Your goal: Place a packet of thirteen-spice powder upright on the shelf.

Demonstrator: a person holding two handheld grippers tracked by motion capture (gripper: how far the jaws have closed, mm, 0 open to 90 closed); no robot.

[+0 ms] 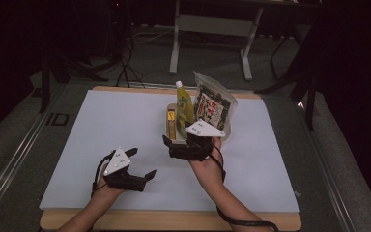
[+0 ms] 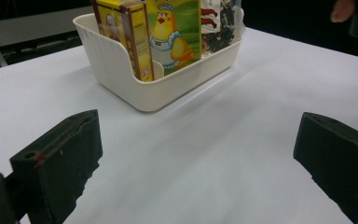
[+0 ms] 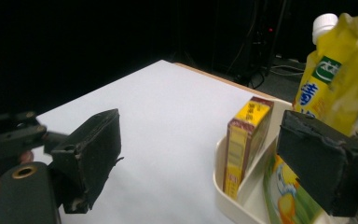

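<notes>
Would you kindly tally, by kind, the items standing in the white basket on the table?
Yellow box: 1
Yellow pouch with white cap: 1
Clear bag of dark snack: 1
Green pack with chick picture: 1 (may be the capped pouch itself; I cannot tell)
Total: 4 in the white basket, or 3 if so

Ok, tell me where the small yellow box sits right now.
The yellow box stands upright at the left end of the white basket, beside the yellow pouch, just beyond the right gripper in the high view.
</notes>
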